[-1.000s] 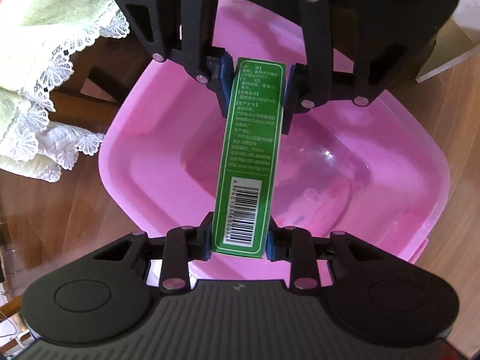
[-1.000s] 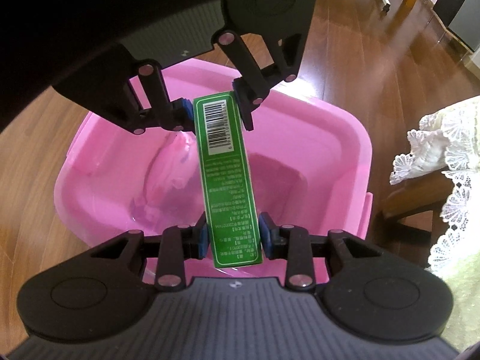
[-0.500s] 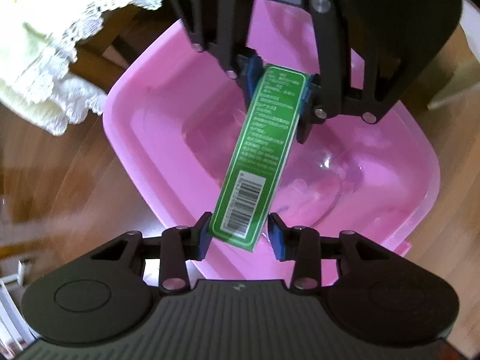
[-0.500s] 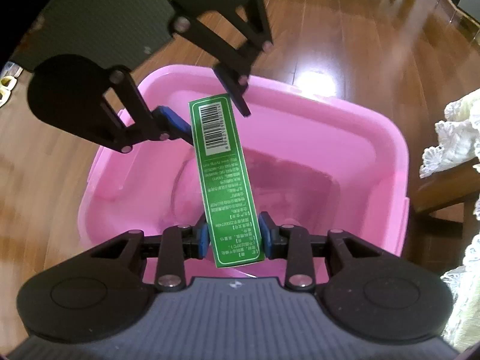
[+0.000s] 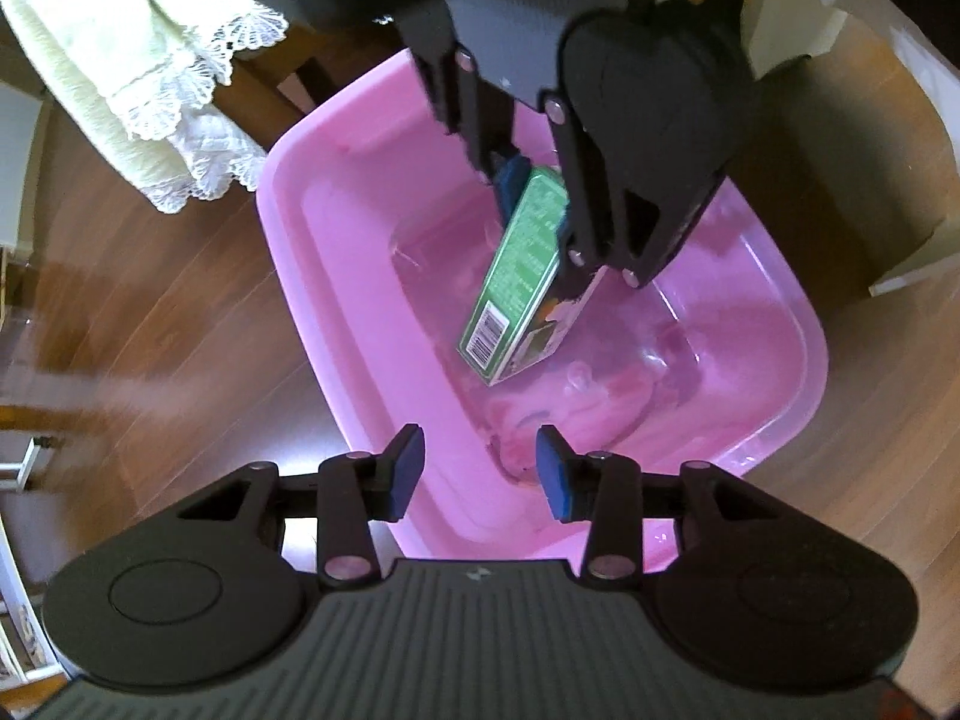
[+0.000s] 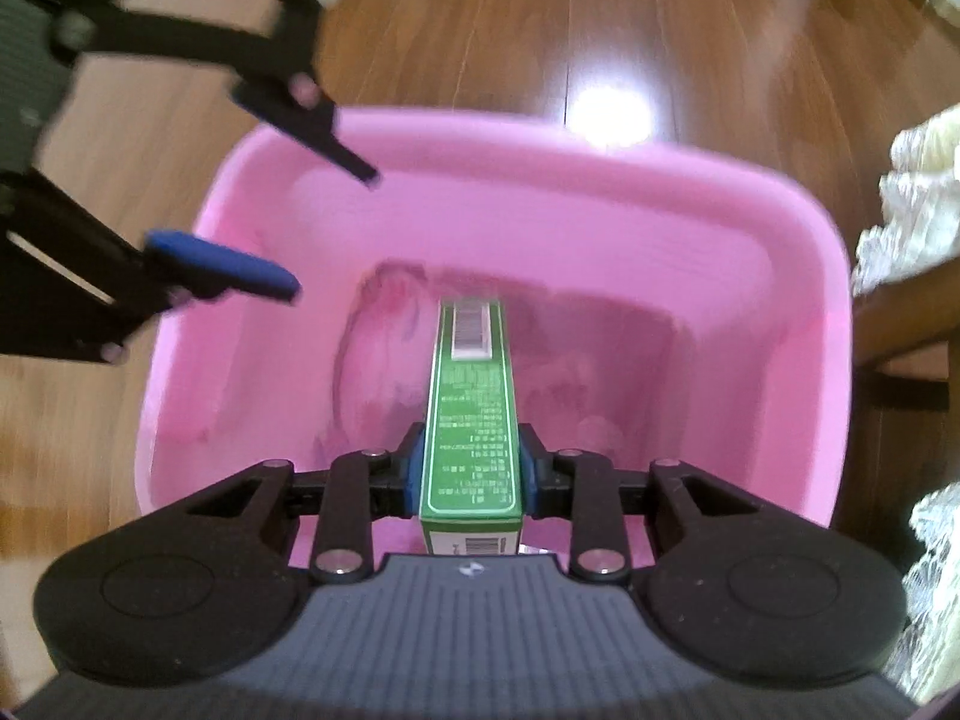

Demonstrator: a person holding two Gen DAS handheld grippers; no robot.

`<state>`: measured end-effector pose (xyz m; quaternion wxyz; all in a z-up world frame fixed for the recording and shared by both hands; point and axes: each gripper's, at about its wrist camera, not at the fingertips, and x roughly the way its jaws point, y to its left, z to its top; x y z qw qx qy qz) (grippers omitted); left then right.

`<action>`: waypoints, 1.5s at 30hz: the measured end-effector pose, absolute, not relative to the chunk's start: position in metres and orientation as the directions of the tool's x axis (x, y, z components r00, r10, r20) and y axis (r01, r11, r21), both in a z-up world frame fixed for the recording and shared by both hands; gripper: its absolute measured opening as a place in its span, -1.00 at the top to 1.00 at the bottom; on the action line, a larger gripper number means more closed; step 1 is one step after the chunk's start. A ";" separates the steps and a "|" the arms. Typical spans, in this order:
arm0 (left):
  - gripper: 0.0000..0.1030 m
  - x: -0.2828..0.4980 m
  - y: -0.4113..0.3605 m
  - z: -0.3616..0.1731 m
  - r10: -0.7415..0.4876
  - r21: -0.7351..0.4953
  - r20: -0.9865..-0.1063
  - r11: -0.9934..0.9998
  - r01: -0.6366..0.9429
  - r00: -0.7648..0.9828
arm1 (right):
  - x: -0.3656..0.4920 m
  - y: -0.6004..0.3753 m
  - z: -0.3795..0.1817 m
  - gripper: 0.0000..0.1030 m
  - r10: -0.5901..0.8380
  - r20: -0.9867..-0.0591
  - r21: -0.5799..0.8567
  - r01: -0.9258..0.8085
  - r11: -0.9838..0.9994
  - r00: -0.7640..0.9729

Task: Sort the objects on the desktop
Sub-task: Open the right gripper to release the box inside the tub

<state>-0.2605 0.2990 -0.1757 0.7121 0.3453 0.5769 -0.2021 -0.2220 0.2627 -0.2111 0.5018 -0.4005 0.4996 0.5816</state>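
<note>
A long green box (image 6: 471, 396) with a barcode is clamped at its near end in my right gripper (image 6: 471, 471), which is shut on it. The box points down into a pink plastic basin (image 6: 540, 138). In the left wrist view the same green box (image 5: 516, 276) hangs tilted over the basin (image 5: 288, 228), with the right gripper (image 5: 540, 192) holding its upper end. My left gripper (image 5: 480, 471) is open with nothing between its blue pads, above the basin's near rim. From the right wrist view the left gripper (image 6: 327, 231) stands apart from the box at the upper left.
A pale green cloth with lace trim (image 5: 138, 78) hangs beside the basin over dark wooden furniture (image 5: 282, 90); the same cloth (image 6: 912, 192) appears at the right. Something clear and glossy (image 5: 600, 384) lies on the basin floor. Wooden floor (image 6: 480, 30) surrounds the basin.
The left gripper has let go of the box's barcode end, opened and drawn back. The right gripper has lowered the box deeper into the basin.
</note>
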 end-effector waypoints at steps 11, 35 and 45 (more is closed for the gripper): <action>-0.02 -0.266 0.293 -0.172 0.173 0.300 -0.950 0.742 0.600 0.261 | -0.227 0.268 -0.216 0.39 0.156 -0.964 0.222 -0.975 0.028 -0.215; -0.14 -0.319 0.278 -0.162 0.152 0.211 -0.976 0.835 0.509 0.155 | -0.217 0.273 -0.239 0.48 0.192 -0.918 0.382 -0.905 0.185 -0.348; -0.14 -0.319 0.276 -0.175 0.110 0.165 -0.985 0.843 0.511 0.136 | -0.206 0.263 -0.250 0.16 0.177 -0.883 0.467 -0.848 0.249 -0.434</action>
